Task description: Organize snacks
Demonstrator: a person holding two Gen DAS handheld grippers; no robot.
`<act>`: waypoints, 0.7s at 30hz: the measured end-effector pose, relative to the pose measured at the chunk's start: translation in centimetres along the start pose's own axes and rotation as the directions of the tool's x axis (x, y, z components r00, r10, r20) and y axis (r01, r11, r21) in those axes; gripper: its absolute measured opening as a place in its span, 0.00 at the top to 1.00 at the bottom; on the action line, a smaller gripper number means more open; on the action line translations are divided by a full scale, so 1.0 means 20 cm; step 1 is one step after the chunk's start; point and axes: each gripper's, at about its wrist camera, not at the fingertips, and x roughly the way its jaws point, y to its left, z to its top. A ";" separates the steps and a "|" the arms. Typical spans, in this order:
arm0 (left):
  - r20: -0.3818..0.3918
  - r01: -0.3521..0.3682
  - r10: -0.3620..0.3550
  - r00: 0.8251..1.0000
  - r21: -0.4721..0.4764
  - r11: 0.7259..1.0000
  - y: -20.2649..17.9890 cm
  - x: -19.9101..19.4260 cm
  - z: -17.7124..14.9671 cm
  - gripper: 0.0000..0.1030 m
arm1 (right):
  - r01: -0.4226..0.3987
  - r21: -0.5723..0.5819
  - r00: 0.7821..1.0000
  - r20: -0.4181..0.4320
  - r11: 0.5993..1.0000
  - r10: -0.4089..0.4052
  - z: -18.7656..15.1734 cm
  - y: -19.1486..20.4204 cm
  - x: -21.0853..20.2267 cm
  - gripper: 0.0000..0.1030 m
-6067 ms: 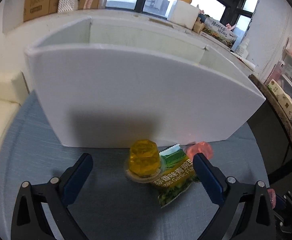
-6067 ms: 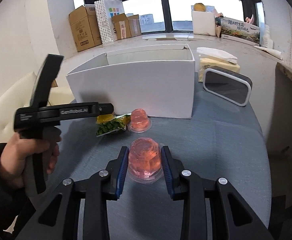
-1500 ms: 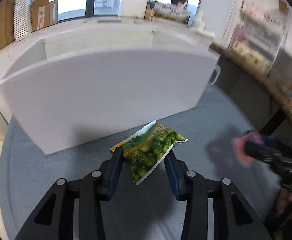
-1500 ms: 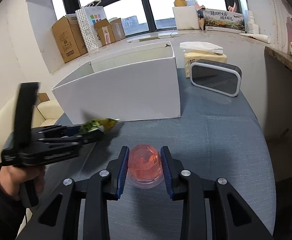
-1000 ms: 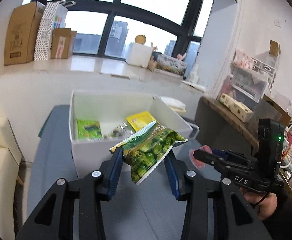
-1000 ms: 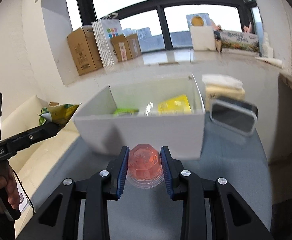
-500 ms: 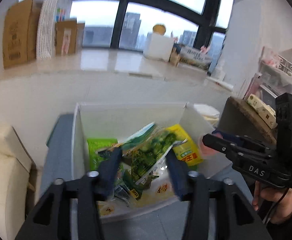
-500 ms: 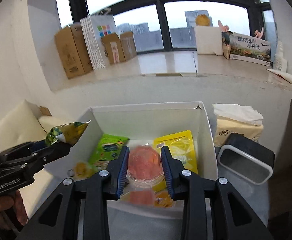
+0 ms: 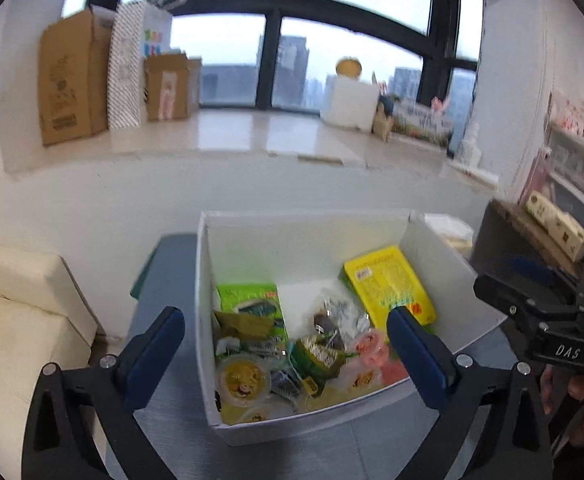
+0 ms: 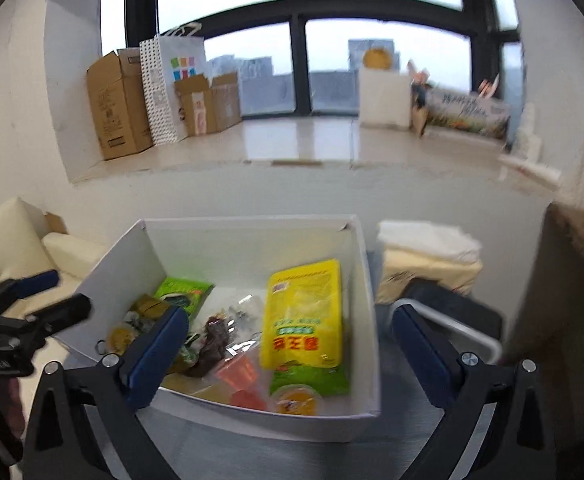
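A white open box [image 9: 207, 320] stands on the grey table and holds several snacks. The green pea packet [image 9: 316, 356] and a pink jelly cup [image 9: 372, 350] lie loose among them. My left gripper [image 9: 282, 332] hangs over the box, its jaws opening wide with nothing gripped. In the right wrist view my right gripper [image 10: 290, 320] also hovers over the box [image 10: 252, 412], jaws opening and empty, above the pink jelly cup [image 10: 238, 372] and a yellow packet [image 10: 304, 316]. The left gripper [image 10: 52, 294] shows at that view's left edge.
A tissue pack [image 10: 428, 256] and a dark white-rimmed container [image 10: 452, 320] sit right of the box. A cream sofa [image 9: 20, 320] lies to the left. Cardboard boxes [image 9: 72, 76] line the window ledge behind. A person's hand [image 9: 580, 396] holds the right gripper.
Both grippers moved over the box and opened. The green pea packet left my left jaws and the pink jelly cup left my right jaws; both now lie inside the box.
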 end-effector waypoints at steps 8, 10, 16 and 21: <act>0.005 -0.183 0.183 0.983 0.045 0.982 -0.07 -0.09 -0.03 0.00 | -0.023 0.013 1.000 -0.007 1.000 0.024 -0.04 0.03 -0.10 0.00; -0.009 -0.075 0.075 0.997 0.024 0.997 -0.07 -0.15 -0.06 0.00 | -0.026 0.005 1.000 -0.006 1.000 0.026 -0.07 0.04 -0.16 0.00; 0.016 0.013 -0.013 1.000 0.018 1.000 -0.15 -0.41 -0.17 0.00 | -0.067 0.026 0.997 0.027 0.997 0.066 -0.20 0.02 -0.43 0.00; 0.069 0.005 -0.007 0.998 0.037 0.999 -0.21 -0.71 -0.29 0.00 | -0.094 0.056 0.994 0.060 0.994 0.090 -0.32 -0.02 -0.70 0.00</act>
